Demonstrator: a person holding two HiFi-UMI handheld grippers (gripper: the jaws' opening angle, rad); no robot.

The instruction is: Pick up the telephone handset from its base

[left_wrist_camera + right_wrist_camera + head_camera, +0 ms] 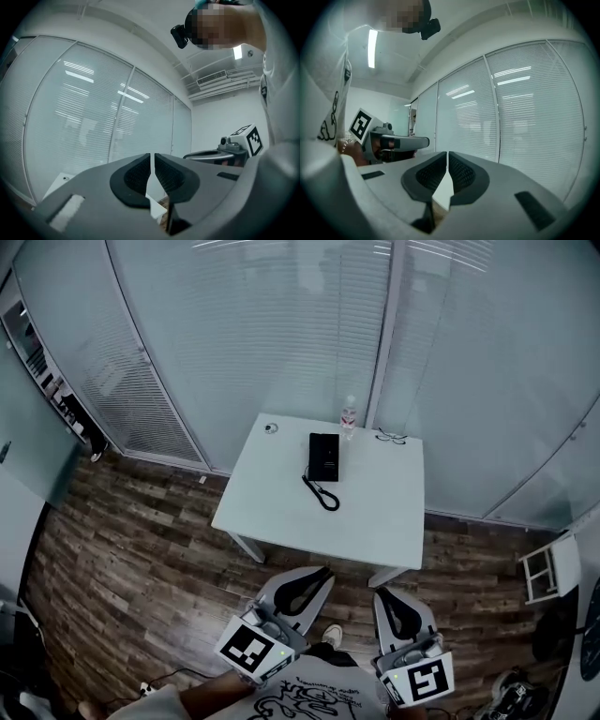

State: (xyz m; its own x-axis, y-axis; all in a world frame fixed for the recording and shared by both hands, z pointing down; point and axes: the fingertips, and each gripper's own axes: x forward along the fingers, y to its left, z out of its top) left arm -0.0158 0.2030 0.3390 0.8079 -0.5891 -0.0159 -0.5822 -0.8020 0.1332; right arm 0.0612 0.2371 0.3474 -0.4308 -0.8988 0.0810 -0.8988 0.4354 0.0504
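White table [375,512]: telephone [323,456] well beyond fingers [300,592]

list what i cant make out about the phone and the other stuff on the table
telephone: head view only, too small to tell handset from base; both gripper views aim up at the blinds and miss it.
small round object on the table corner: head view, too small to identify.
bottle label: head view, too small to read.

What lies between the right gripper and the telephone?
Head view: only wood floor and bare white tabletop lie between the right gripper and the telephone; nothing stands in that stretch.
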